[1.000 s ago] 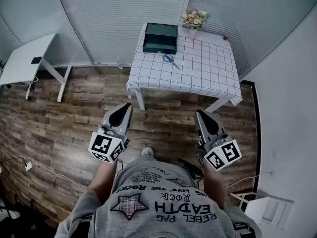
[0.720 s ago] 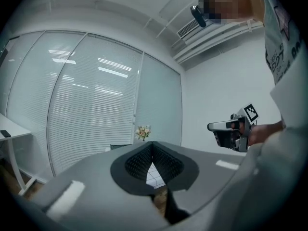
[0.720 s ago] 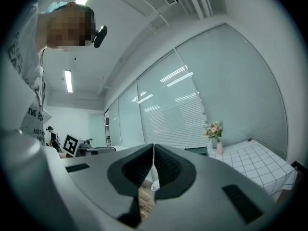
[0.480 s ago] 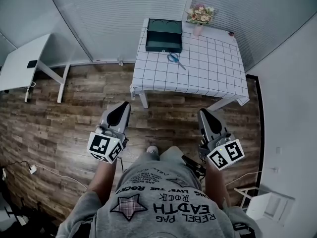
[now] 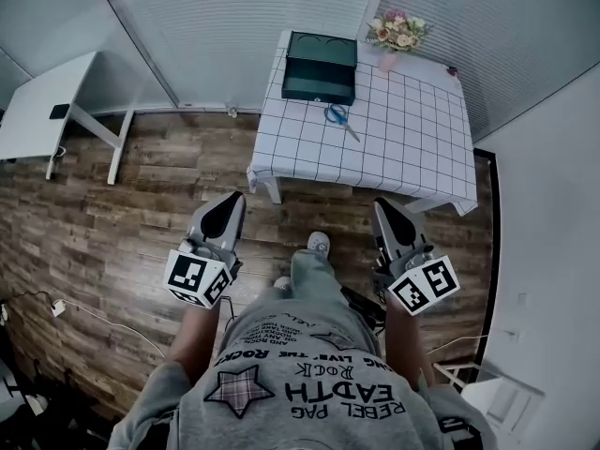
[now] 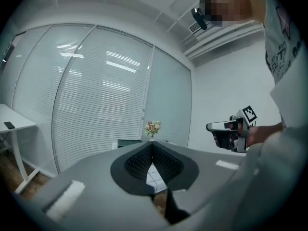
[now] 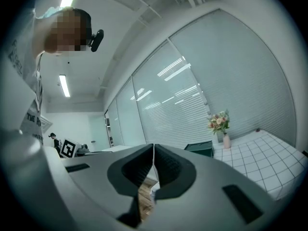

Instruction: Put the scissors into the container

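Blue-handled scissors (image 5: 339,119) lie on a table with a white checked cloth (image 5: 403,148). Behind them, at the table's far left corner, stands a dark green open container (image 5: 321,66), also seen in the right gripper view (image 7: 198,149). My left gripper (image 5: 228,204) and right gripper (image 5: 382,210) hang over the wooden floor, well short of the table, both level and pointing toward it. Each has its jaws shut with nothing between them, as the left gripper view (image 6: 152,144) and right gripper view (image 7: 153,147) show.
A vase of flowers (image 5: 396,37) stands at the table's far edge beside the container. A white desk (image 5: 42,111) stands at the left. Blinds line the far wall, and a white wall runs along the right. My foot (image 5: 318,244) steps on the floor before the table.
I have walked toward the table: it, the scissors and the container have grown nearer in the head view. Both grippers have advanced with me, still shut.
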### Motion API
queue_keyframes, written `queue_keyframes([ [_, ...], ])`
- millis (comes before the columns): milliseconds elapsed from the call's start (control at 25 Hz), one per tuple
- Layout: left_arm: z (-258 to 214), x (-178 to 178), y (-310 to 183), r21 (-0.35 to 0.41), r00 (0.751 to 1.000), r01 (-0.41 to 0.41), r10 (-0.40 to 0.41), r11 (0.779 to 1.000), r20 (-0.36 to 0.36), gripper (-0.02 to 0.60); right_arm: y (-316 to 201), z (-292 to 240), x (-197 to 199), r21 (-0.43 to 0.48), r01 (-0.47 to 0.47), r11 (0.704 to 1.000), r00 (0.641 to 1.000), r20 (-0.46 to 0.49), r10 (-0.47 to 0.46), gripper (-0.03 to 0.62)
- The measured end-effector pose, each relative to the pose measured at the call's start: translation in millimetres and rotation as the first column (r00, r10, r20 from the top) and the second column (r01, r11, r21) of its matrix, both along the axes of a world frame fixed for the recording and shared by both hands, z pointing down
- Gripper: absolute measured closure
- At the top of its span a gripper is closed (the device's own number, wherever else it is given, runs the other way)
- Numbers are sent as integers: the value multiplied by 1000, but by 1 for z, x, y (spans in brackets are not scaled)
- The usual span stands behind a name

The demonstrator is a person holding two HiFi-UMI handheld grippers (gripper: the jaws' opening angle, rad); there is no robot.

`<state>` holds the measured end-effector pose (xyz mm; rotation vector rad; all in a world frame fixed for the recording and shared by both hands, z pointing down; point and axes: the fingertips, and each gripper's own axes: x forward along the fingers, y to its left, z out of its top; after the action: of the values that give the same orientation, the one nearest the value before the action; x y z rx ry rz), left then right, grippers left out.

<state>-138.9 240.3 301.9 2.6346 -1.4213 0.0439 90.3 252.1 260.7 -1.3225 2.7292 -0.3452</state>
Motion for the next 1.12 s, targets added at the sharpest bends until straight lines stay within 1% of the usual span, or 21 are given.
queue_keyframes([
  [280,-13,10,-57,22,999,48,-49,999,9,572,-68,-12,9,24,60,998,998,5,-60,579],
  [720,-19,47,-145,30,993,118,-118,993,-4,572,-165,-17,53,28,114,993,993,5,-114,578],
  [840,-20,55,-162,36,990,140,-140,989,-4,572,-186,-15,64,29,132,991,991,9,-133,578],
  [960,-19,61,-175,23,987,162,-162,986,-9,572,-205,-15,70,28,144,989,989,18,-145,578],
  [1120,-18,66,-187,21,988,152,-152,988,4,572,-220,-13,68,16,153,988,987,40,-154,577],
])
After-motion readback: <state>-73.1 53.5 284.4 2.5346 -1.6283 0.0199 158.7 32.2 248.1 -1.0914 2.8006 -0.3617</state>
